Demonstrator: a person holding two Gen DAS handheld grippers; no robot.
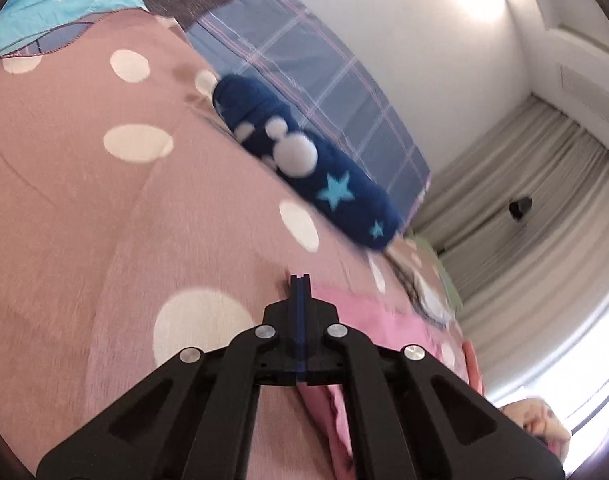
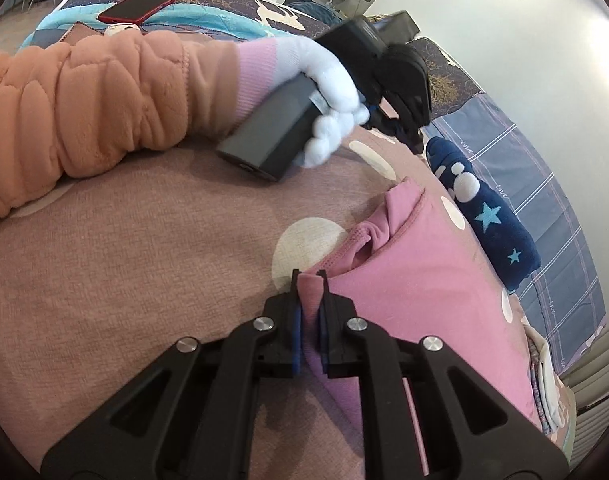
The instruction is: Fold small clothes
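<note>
A small pink garment [image 2: 416, 264] lies on a mauve bedspread with white dots [image 2: 144, 280]; it also shows in the left wrist view [image 1: 368, 320]. My right gripper [image 2: 310, 274] is shut on a bunched edge of the pink garment. My left gripper [image 1: 300, 278] is shut with nothing between its jaws, held above the bedspread [image 1: 104, 220] just past the garment's far edge. In the right wrist view the left gripper [image 2: 418, 148] is held by a white-gloved hand [image 2: 328, 80] near a folded navy garment.
A folded navy garment with stars and white shapes [image 1: 304, 160] [image 2: 488, 216] lies beside a blue plaid sheet [image 1: 324, 80]. A red phone [image 2: 138, 6] lies at the far end of the bed. Curtains [image 1: 524, 184] and a white wall lie beyond.
</note>
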